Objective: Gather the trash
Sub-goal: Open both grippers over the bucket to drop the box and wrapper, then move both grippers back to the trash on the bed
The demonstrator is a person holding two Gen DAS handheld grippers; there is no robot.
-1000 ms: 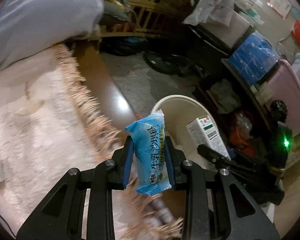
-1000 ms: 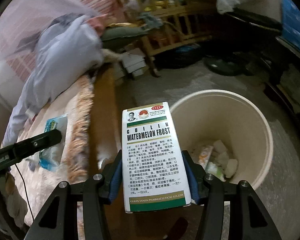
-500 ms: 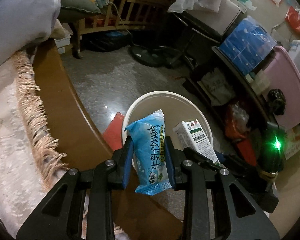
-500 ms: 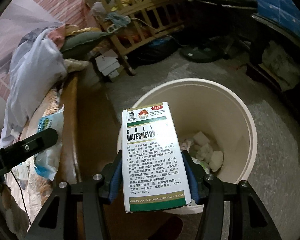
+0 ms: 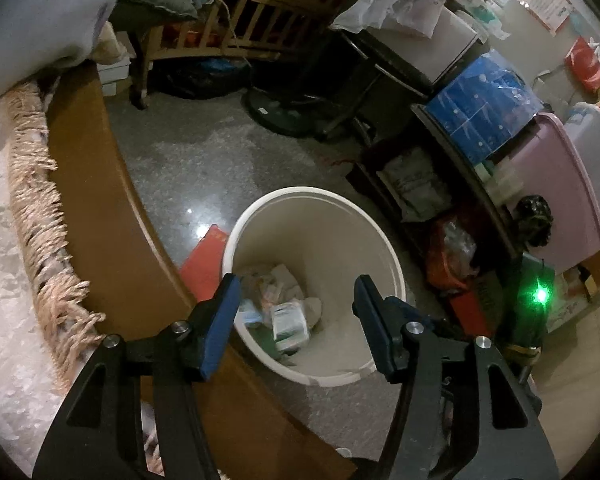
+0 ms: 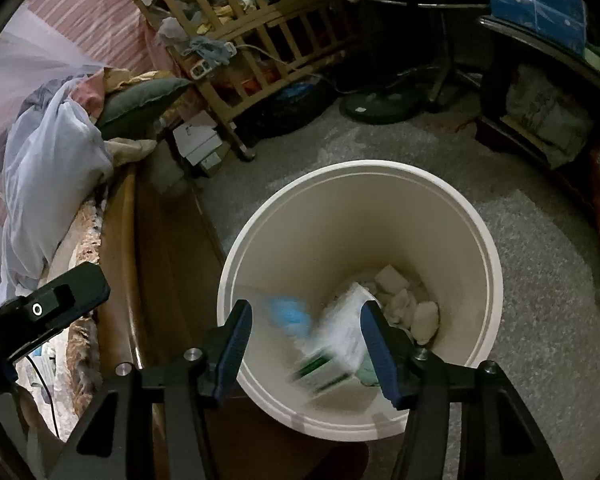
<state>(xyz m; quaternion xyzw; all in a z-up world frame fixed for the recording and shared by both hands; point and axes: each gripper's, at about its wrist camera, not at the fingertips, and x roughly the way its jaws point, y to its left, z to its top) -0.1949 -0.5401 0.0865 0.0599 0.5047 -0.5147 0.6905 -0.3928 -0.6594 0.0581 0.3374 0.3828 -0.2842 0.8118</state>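
A cream waste bin (image 5: 312, 192) stands on the floor below both grippers. My left gripper (image 5: 296, 284) hovers over it with its jaws opening and nothing between them. In the bin lie crumpled tissues, a blue snack packet (image 5: 248, 314) and a white and green medicine box (image 5: 290, 322). In the right wrist view my right gripper (image 6: 306, 308) is open above the bin (image 6: 356, 164). The medicine box (image 6: 332, 344) is a blur below its jaws, free of the pads, next to the blue packet (image 6: 288, 314).
A wooden bed edge (image 5: 100, 184) with a fringed blanket (image 5: 40, 208) runs along the left, close to the bin. A red flat item (image 5: 204, 260) lies beside the bin. A dark shelf with bags (image 5: 440, 200), a fan base (image 5: 284, 112) and a wooden crib (image 6: 260, 40) ring the floor.
Both grippers let go over the bin: the blue packet has left the left jaws, which have spread wide. The medicine box has dropped from the right jaws into the bin.
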